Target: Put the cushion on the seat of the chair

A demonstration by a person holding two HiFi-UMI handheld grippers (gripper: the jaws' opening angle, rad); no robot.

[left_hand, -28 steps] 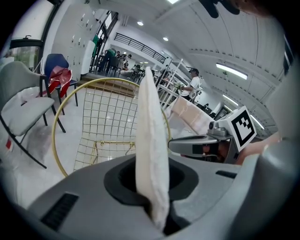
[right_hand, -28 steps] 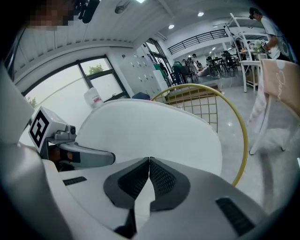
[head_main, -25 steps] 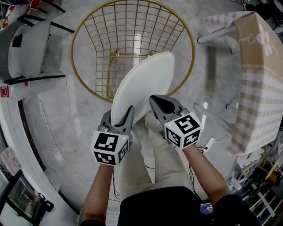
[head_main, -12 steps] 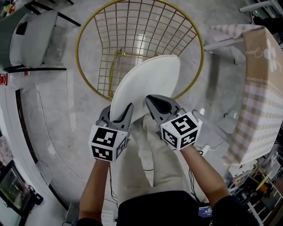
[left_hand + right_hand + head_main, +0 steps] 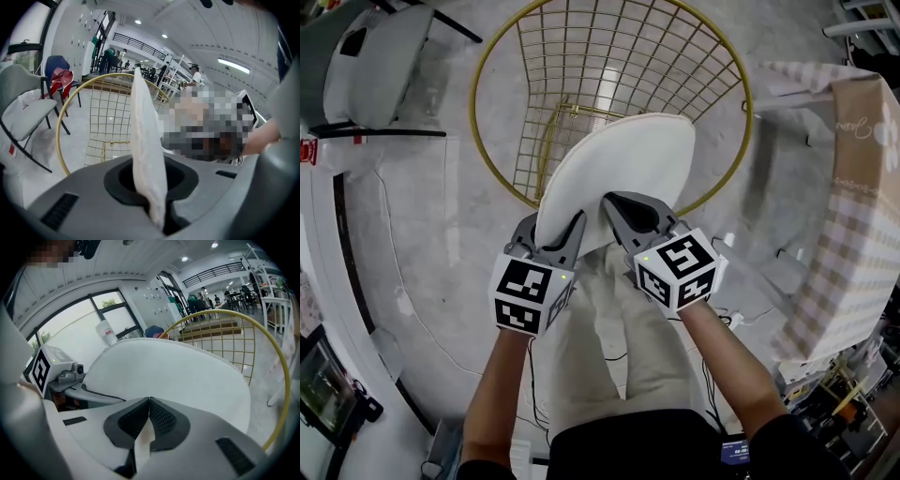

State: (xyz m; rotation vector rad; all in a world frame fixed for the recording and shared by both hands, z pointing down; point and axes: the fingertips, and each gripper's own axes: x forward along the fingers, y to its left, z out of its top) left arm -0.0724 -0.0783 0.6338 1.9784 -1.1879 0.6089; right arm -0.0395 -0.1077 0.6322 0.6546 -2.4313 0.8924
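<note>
A round white cushion (image 5: 628, 159) hangs tilted over the near rim of a gold wire chair (image 5: 480, 122). Its far edge reaches over the wire seat. My left gripper (image 5: 551, 234) is shut on the cushion's near left edge. In the left gripper view the cushion (image 5: 143, 136) stands edge-on between the jaws of the left gripper (image 5: 157, 204), with the chair (image 5: 61, 124) behind it. My right gripper (image 5: 623, 208) is shut on the cushion's near right edge. In the right gripper view the right gripper (image 5: 149, 404) pinches the cushion (image 5: 183, 373), and the chair rim (image 5: 265, 331) curves beyond.
A grey chair (image 5: 370, 56) stands at the upper left. A table with a checked cloth (image 5: 862, 216) stands at the right. The person's beige trouser legs (image 5: 609, 347) are below the grippers, and cables lie on the pale floor. A blue chair with red cloth (image 5: 61, 79) stands farther off.
Both grippers have carried the cushion forward, so it reaches farther over the chair's near rim. The right gripper has drawn closer to the left one.
</note>
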